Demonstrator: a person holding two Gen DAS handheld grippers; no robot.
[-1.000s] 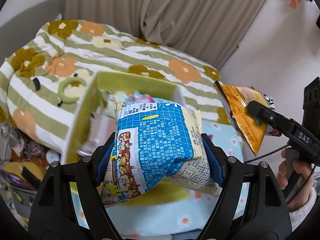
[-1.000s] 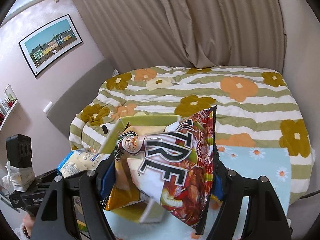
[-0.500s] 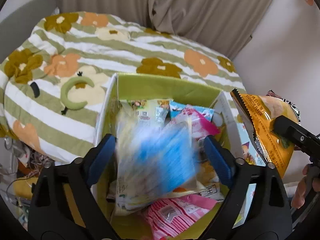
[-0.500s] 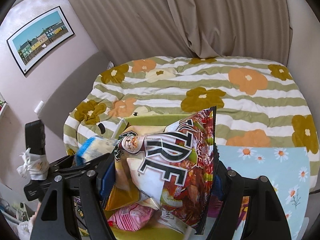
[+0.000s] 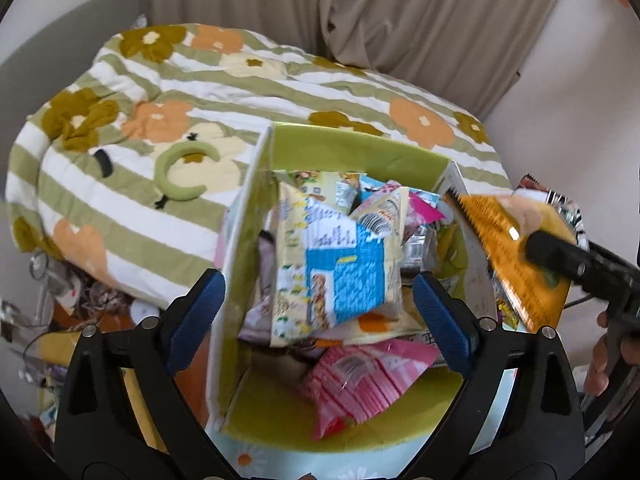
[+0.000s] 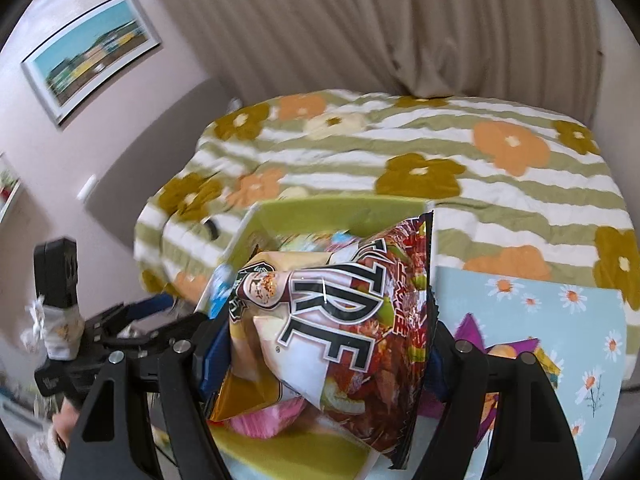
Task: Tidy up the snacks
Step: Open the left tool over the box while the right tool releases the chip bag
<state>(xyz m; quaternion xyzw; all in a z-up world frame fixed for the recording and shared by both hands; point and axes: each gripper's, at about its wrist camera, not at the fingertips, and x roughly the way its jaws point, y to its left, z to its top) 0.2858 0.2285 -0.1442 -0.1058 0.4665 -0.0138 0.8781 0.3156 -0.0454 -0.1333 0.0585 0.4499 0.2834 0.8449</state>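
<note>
Above the green box, the left gripper is held spread over the blue packet, while the chip bag is pinched by the right gripper.

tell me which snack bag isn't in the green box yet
The chip bag with big block letters, clamped in the right gripper above the box. The blue-and-white bag and pink packets lie inside.

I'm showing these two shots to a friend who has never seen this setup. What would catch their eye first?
Probably the green box on the flowered bedspread, heaped with snack packets, a blue-and-white packet lying on top between the open fingers of the left claw. Next, the big chip bag fills the right wrist view, clamped in the right claw just over the box.
</note>
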